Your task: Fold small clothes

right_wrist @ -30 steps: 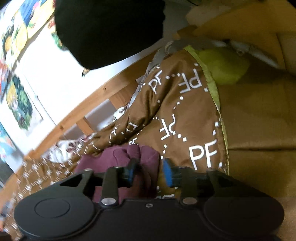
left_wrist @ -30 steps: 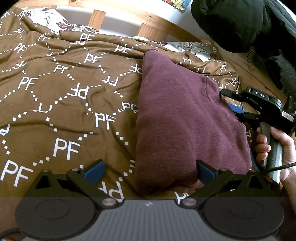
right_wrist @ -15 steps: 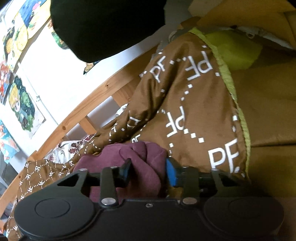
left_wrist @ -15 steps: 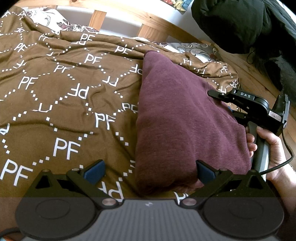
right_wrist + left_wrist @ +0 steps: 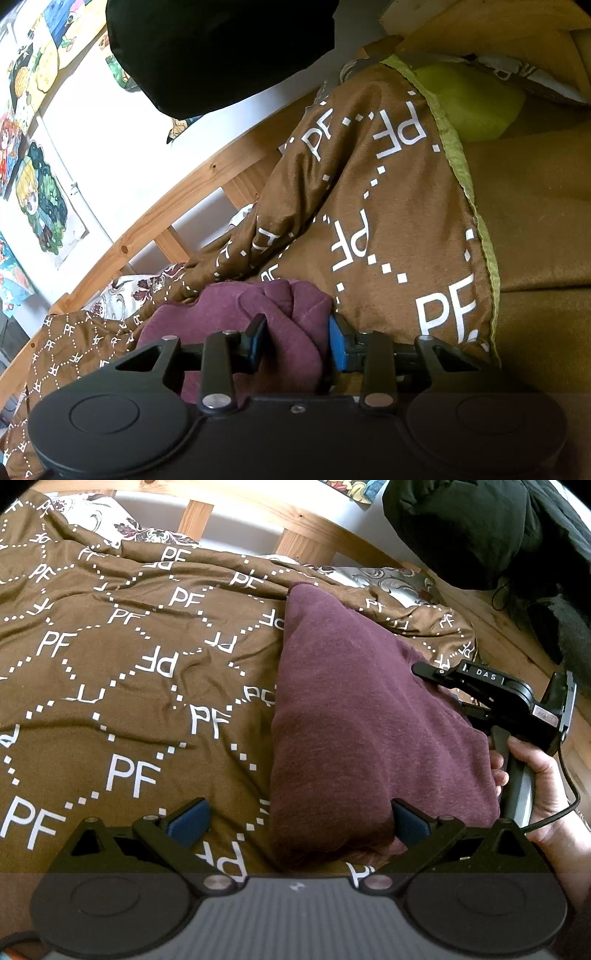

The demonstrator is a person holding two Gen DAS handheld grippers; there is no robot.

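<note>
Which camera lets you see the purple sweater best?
The left wrist view: the purple sweater lies nearly whole on the brown blanket. The right wrist view shows only a bunched edge pinched in the right gripper.

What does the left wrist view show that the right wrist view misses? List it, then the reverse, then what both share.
Only left wrist: the open left gripper and the hand holding the right gripper.
Only right wrist: cartoon posters on the wall, and the right gripper shut on bunched cloth.
Both: the maroon knit sweater, the brown PF-patterned blanket, the wooden bed frame.
</note>
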